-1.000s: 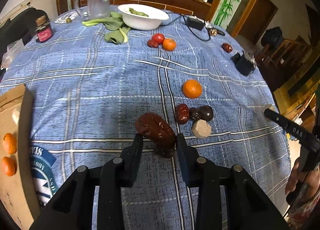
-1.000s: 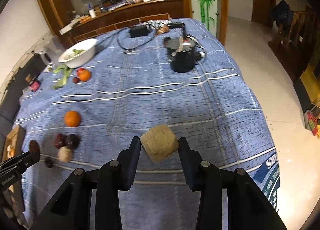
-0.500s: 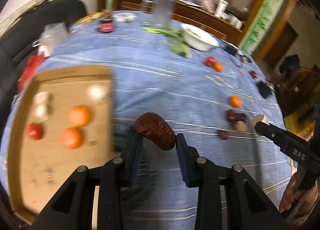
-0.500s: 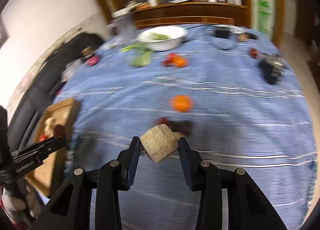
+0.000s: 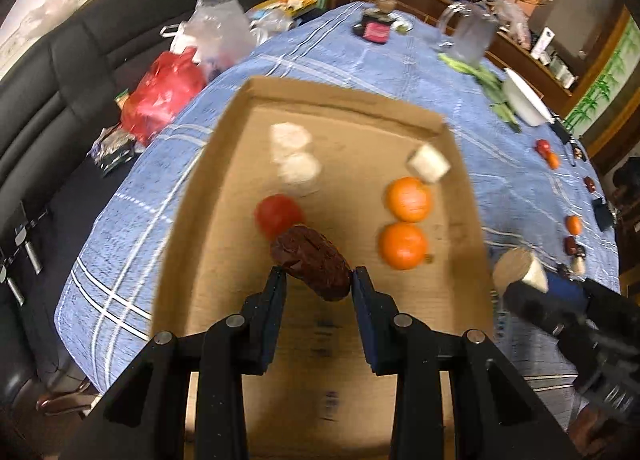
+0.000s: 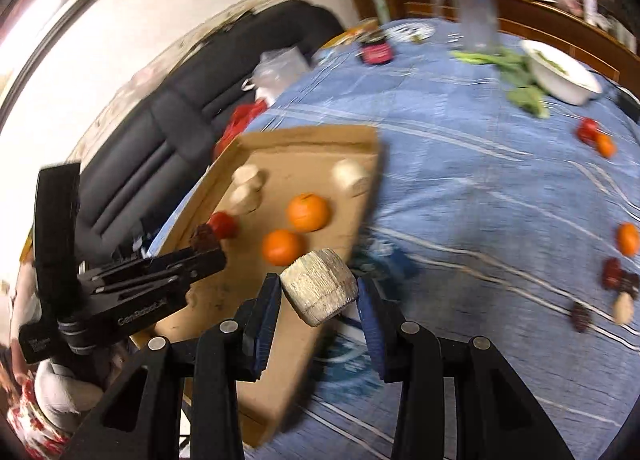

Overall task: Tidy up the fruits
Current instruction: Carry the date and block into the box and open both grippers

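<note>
My left gripper (image 5: 316,280) is shut on a dark red date (image 5: 310,262) and holds it above the open cardboard box (image 5: 348,103), near a red tomato (image 5: 278,215). The box also holds two oranges (image 5: 404,246) and three pale chunks (image 5: 294,167). My right gripper (image 6: 318,294) is shut on a pale beige chunk (image 6: 318,290), just over the box's near right edge (image 6: 360,215). In the right wrist view the left gripper (image 6: 200,256) shows at the left over the box. The right gripper (image 5: 520,280) shows at the right in the left wrist view.
More fruit lies on the blue checked tablecloth (image 6: 480,179): an orange (image 6: 627,238), dates (image 6: 614,278), a tomato (image 6: 588,129). A white bowl (image 6: 560,75) with greens, a glass jug (image 5: 472,33) and a jar (image 5: 376,27) stand far back. A black sofa (image 5: 60,71) with bags is left.
Both grippers swung left from the loose fruit to the cardboard box, each keeping its hold. The date is now over the box's middle and the beige chunk at its right edge.
</note>
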`<action>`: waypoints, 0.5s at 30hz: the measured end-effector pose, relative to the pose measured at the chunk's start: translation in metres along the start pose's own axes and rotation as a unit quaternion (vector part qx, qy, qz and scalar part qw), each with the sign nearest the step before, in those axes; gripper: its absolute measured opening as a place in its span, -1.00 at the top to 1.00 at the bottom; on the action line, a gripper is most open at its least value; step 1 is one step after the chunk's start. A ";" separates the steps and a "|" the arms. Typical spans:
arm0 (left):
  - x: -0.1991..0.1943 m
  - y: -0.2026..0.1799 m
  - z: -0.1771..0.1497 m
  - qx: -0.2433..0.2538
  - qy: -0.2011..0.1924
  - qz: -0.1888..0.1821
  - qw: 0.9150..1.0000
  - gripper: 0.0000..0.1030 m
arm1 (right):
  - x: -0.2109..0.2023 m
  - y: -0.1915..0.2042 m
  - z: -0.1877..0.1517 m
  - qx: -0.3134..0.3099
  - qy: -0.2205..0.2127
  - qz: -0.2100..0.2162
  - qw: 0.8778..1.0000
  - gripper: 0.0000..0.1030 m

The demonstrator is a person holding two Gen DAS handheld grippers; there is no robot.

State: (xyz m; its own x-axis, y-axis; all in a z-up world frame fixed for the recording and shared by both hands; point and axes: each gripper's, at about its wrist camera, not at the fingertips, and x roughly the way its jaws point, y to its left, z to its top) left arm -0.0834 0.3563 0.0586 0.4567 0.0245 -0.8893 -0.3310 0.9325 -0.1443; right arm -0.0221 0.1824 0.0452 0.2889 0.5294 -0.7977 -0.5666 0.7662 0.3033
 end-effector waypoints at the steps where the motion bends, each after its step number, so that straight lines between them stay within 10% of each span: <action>1: 0.002 0.005 0.000 -0.001 0.003 0.000 1.000 0.36 | 0.010 0.007 -0.001 -0.005 0.008 -0.001 1.000 0.17; 15: 0.021 0.023 0.011 0.015 0.020 -0.021 0.999 0.36 | 0.071 0.034 0.003 -0.021 0.046 -0.039 0.998 0.15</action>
State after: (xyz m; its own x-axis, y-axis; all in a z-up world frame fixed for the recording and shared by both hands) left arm -0.0719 0.3825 0.0411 0.4363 -0.0278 -0.8994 -0.2878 0.9427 -0.1688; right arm -0.0186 0.2471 0.0009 0.2618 0.4310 -0.8635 -0.5778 0.7867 0.2175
